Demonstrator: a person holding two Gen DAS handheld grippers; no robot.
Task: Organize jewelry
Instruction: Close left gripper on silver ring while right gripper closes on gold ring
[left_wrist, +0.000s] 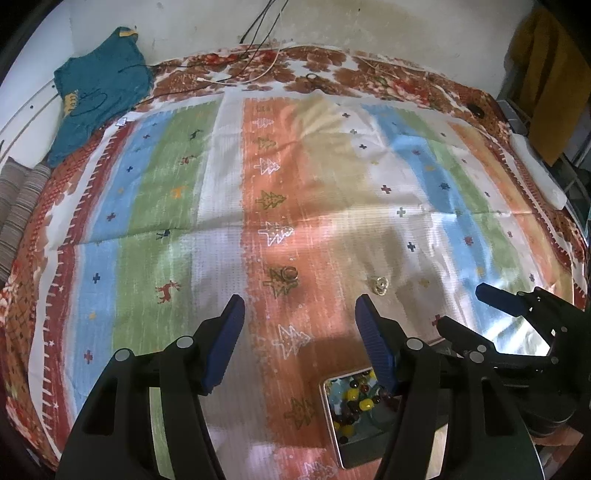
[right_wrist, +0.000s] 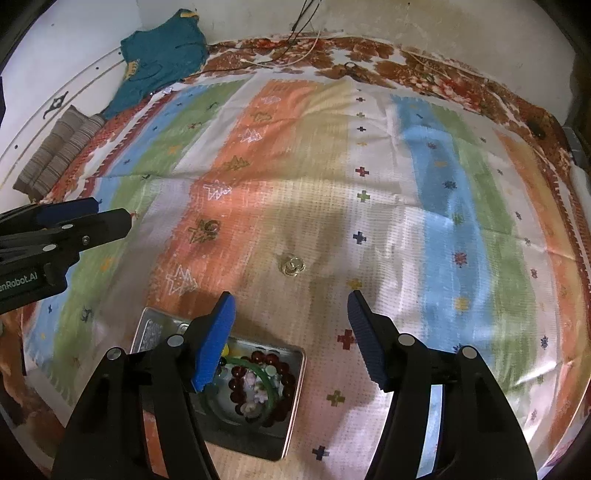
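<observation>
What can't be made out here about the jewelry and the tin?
- Tin, left wrist view: right side hidden by the left hand-held gripper.
- Tin, right wrist view: left part covered by the right hand-held gripper.
- Two loose pieces on the cloth: too small and blurred to identify.

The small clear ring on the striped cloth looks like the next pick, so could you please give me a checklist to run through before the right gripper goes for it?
1. Right gripper open and holding nothing: ok.
2. Small clear ring lies bare on the striped cloth, ahead of the right gripper: ok.
3. Left gripper open, off to the side, away from the ring: ok.
4. Rectangular metal tin open, beaded bracelets inside, room for more: ok.
5. Second small dark ring on the orange stripe, apart from the clear one: ok.
6. Whether the ring lies flat: cannot tell.
</observation>
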